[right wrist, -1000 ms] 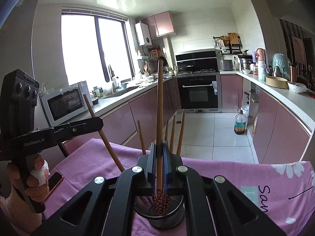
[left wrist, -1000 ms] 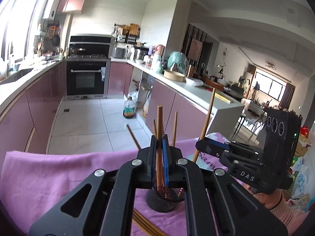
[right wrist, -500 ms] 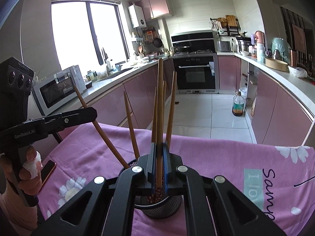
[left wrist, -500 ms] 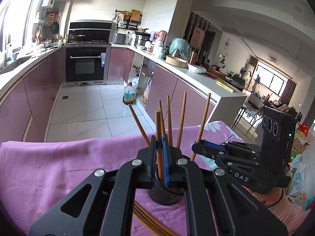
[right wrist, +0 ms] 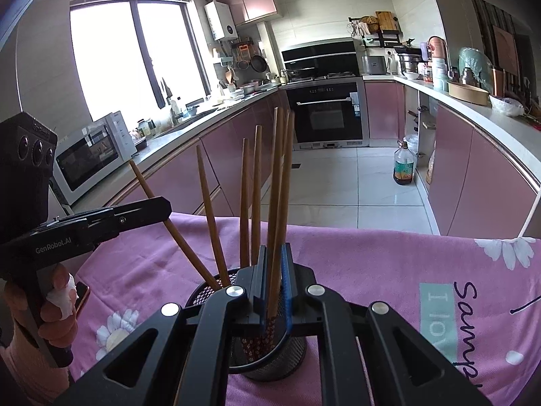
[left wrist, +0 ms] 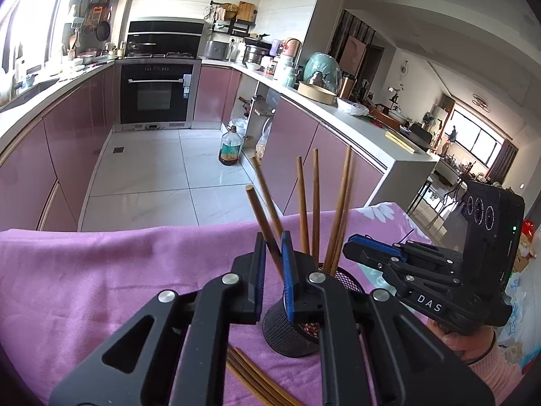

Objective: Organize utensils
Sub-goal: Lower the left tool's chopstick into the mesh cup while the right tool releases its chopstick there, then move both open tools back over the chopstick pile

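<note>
Both claws stand over the black mesh cup (left wrist: 290,331); the left claw (left wrist: 270,270) has its jaws a little apart, opening, with one brown chopstick (left wrist: 263,226) slanting loosely between the blue pads, its lower end already down in the cup; the right claw (right wrist: 273,284) likewise has a narrow, opening gap, and a chopstick (right wrist: 275,209) runs through it into the cup with slack on either side, so neither seems truly pinched any more. I judge this the release of two sticks at once, the job well advanced but not finished; the cup, upright on the pink-clothed worktop (left wrist: 101,270), holds a loose fan of about seven chopsticks, patterned ends down, some leaning left and others nearly straight; what is left shows in the left wrist view, where a small bundle of loose chopsticks (left wrist: 257,382) lies flat on the cloth just beside the cup's base, part hidden under the claw frame; how many I cannot tell; those would need gathering next.
</note>
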